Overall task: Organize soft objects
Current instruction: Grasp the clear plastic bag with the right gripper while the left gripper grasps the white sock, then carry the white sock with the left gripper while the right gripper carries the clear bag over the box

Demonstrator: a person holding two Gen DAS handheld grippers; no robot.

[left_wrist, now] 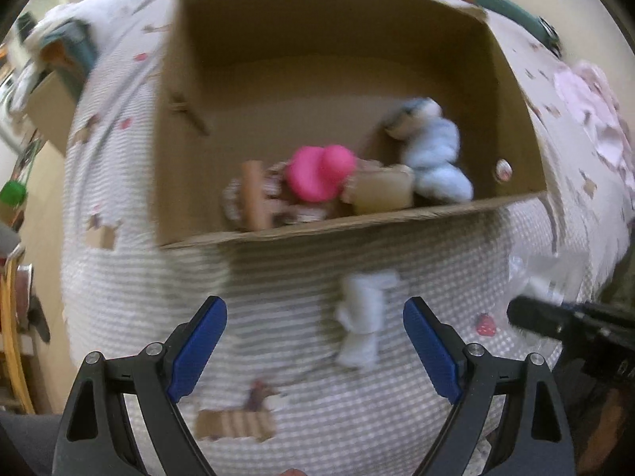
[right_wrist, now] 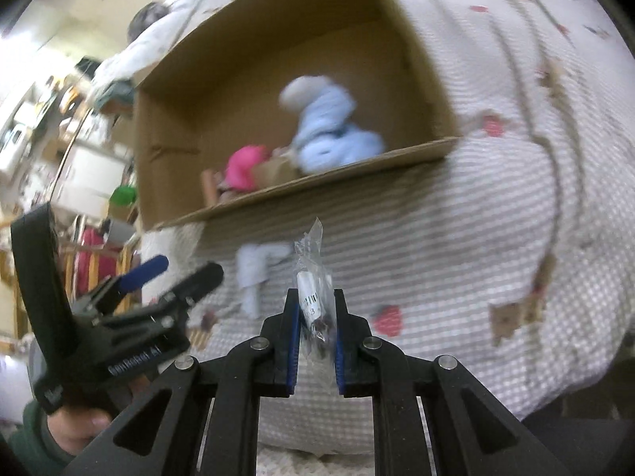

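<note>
An open cardboard box (left_wrist: 377, 218) (right_wrist: 317, 186) lies on a bed. Inside it are a pink plush (left_wrist: 319, 172) (right_wrist: 242, 168), a light blue plush (left_wrist: 434, 154) (right_wrist: 333, 135) and brown striped soft items (left_wrist: 258, 198). A small pale blue cloth (left_wrist: 363, 317) (right_wrist: 256, 273) lies on the bedspread in front of the box. My left gripper (left_wrist: 315, 341) (right_wrist: 178, 273) is open and empty, just short of that cloth. My right gripper (right_wrist: 316, 309) is shut on a clear plastic packet (right_wrist: 313, 277) with a white label, held above the bedspread.
The bedspread (left_wrist: 278, 285) is white and grey check with dog and heart prints. A pink cloth (left_wrist: 591, 111) lies at the right. A second box with clothes (left_wrist: 51, 91) sits at the left. Cluttered furniture (right_wrist: 59, 127) stands past the bed's left edge.
</note>
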